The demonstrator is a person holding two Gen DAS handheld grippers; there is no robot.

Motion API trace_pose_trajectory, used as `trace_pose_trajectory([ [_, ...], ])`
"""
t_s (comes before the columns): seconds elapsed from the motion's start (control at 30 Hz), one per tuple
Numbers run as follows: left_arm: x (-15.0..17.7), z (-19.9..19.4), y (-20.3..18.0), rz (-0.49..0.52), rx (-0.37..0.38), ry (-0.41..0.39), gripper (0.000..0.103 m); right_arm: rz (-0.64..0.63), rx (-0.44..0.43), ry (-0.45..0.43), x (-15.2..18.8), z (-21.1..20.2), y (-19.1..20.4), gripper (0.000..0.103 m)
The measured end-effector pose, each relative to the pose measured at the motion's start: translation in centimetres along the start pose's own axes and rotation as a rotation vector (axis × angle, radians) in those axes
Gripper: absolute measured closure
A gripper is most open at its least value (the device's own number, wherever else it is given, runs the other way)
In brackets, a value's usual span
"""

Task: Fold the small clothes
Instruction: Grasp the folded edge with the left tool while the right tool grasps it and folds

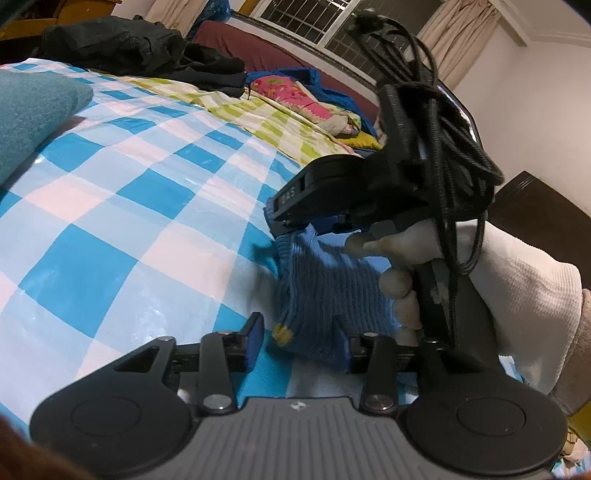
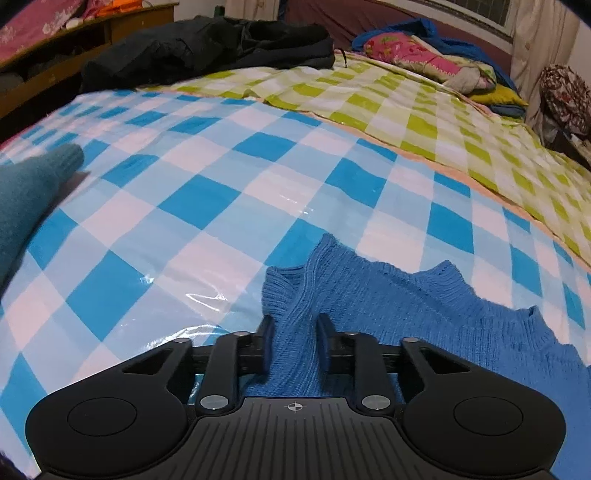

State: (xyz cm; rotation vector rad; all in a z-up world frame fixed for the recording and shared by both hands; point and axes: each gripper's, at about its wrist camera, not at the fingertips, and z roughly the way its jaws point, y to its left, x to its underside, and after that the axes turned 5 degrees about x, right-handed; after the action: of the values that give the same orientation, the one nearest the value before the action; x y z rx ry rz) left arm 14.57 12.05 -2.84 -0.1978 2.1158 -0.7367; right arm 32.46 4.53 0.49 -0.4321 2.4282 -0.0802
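A small blue knit garment (image 2: 424, 306) lies on the blue-and-white checked plastic sheet (image 2: 207, 192) that covers the bed. My right gripper (image 2: 294, 343) is shut on a bunched ribbed edge of it, the knit pinched between both pads. The left wrist view shows that same right gripper (image 1: 284, 216) held by a hand (image 1: 395, 284) in a white sleeve, lifting the blue knit (image 1: 325, 288). My left gripper (image 1: 299, 347) is open around the knit's lower end. Its right pad meets the cloth and its left pad stands apart from it. A small yellow tuft (image 1: 282, 334) shows on the knit.
A teal knit garment (image 2: 26, 195) lies at the left edge of the sheet. Farther back are a green checked sheet (image 2: 406, 110), a pile of black clothes (image 2: 207, 44) and a pink bundle (image 2: 417, 55). A wooden shelf (image 2: 92, 29) stands at the far left.
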Motion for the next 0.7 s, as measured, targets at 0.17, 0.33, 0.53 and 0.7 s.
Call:
trace_pose_trajectory([
  [0.17, 0.5, 0.1, -0.7, 0.044, -0.003, -0.016, 0.046, 0.075, -0.072, -0.016, -0.4, -1.4, -1.9, 0.092],
  [0.33, 0.8, 0.0, -1.2, 0.078, -0.013, -0.035, 0.037, 0.114, -0.118, -0.056, -0.4, -3.4, -3.5, 0.092],
  [0.53, 1.2, -0.2, -1.6, 0.109, -0.040, -0.061, 0.030, 0.203, -0.190, -0.110, -0.3, -6.0, -6.5, 0.092],
  [0.7, 1.0, 0.6, -2.8, 0.150, -0.078, -0.080, 0.025, 0.261, -0.246, -0.131, 0.3, -7.2, -8.7, 0.092],
])
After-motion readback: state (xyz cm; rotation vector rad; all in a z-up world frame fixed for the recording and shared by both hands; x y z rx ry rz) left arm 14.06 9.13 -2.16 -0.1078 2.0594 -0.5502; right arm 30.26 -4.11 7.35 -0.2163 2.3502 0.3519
